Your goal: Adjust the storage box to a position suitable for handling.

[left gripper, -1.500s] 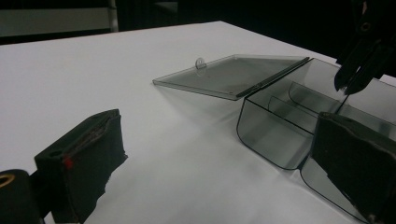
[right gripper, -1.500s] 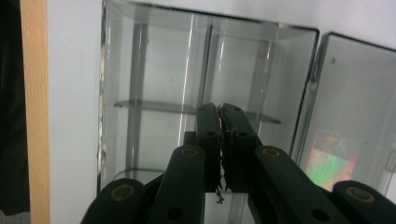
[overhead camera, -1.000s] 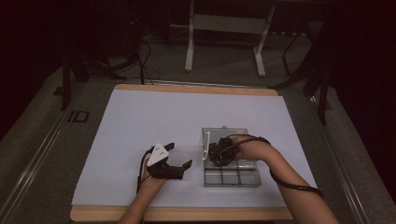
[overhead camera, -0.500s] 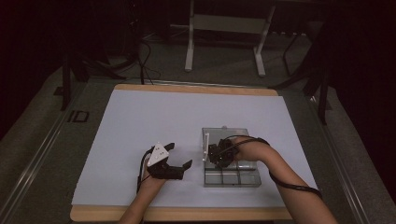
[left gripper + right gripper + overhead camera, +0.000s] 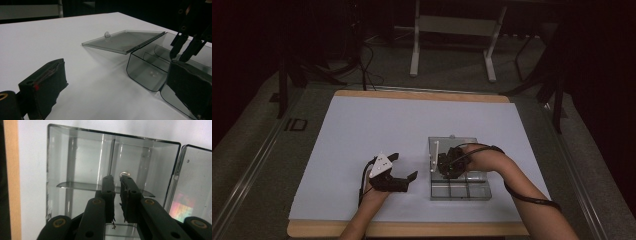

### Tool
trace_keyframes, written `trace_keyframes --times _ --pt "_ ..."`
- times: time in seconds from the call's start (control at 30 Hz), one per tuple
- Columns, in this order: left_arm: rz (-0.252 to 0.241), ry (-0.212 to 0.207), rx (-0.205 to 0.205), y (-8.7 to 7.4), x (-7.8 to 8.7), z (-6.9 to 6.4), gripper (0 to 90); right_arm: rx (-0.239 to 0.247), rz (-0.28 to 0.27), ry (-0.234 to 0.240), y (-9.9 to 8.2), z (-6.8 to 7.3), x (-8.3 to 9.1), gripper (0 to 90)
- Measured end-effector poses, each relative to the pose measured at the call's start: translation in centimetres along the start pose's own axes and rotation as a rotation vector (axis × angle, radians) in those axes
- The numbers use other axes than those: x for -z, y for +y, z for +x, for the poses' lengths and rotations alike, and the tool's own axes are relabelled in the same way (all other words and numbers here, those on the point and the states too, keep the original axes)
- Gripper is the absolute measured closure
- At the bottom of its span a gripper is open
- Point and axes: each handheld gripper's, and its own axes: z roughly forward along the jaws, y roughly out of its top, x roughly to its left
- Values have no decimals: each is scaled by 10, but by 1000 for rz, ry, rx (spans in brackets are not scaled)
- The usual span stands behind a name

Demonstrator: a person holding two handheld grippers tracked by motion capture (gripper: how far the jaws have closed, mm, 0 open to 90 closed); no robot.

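Hovering inside the clear box [image 5: 75, 170], the right gripper [image 5: 117, 178] has its jaws nearly together (a small ring [image 5: 124, 173] lies just past the tips), having just been opening a little; nothing sits between them. The left gripper [image 5: 404, 167] rests on the white mat [image 5: 362, 130] beside the box, jaws spread and empty.

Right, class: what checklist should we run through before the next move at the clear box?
1. Lid of the clear box folded right back: ok.
2. Right hand-held gripper inside the box; its jaws have just been opening, with a narrow gap and nothing between them: ok.
3. Small ring lies just beyond its tips; touching them: cannot tell.
4. Left hand-held gripper open on the white sheet, beside the box and apart from it: ok.
5. Other compartments free of parts: cannot tell.
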Motion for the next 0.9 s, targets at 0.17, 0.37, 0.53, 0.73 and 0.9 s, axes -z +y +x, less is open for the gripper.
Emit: trace_keyframes --times 0.17,0.37,0.53,0.73,0.9 --pt "1 2 -1 0 0 0 33 -3 -2 5 -5 2 7 820" --pt "1 2 0 0 0 0 33 -6 1 2 -15 3 14 820" --pt "3 3 -2 0 0 0 34 -12 3 -1 -26 4 19 820" --pt "2 3 -2 0 0 0 34 -46 17 -10 -49 4 25 817" --pt "2 4 -1 0 0 0 34 -75 21 -20 -67 3 31 818"
